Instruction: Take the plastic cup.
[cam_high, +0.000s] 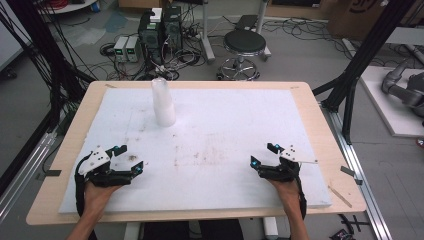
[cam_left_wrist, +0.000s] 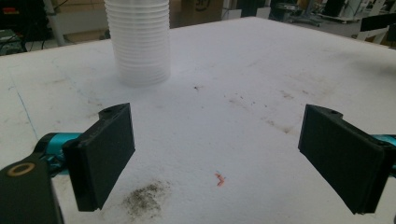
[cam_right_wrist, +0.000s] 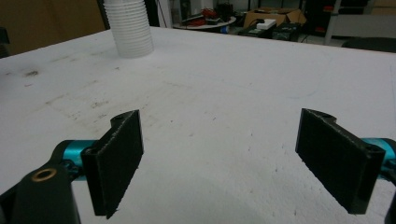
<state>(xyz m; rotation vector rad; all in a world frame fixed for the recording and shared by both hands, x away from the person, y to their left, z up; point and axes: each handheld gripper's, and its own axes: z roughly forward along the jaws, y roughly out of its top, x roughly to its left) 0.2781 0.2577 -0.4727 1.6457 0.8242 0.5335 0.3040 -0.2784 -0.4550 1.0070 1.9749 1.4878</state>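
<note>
So right now you've got both grippers parked low near the front edge of the white foam sheet (cam_high: 225, 125) that covers the wooden table (cam_high: 320, 130). Your left gripper (cam_high: 131, 159) sits toward the front left corner, your right gripper (cam_high: 264, 155) toward the front right corner, and they're well apart from each other with bare foam between them.

Both sets of jaws are spread wide with nothing between the pads. The left gripper view shows just stained foam in the gap, plus a dark smudge (cam_left_wrist: 145, 198) and a tiny pink scrap (cam_left_wrist: 220, 178) lying on the sheet just ahead of the jaws. Same deal in the right gripper view: wide gap, clean foam under it.

The stack of clear plastic cups (cam_high: 163, 102) stands upright toward the back edge of the foam, left of the middle. It's closer to your left gripper than your right, but neither one touches it. In the left gripper view the stack (cam_left_wrist: 138, 42) sits ahead and a bit left of the gap; in the right gripper view it (cam_right_wrist: 129, 28) is far off at the upper left.
</note>
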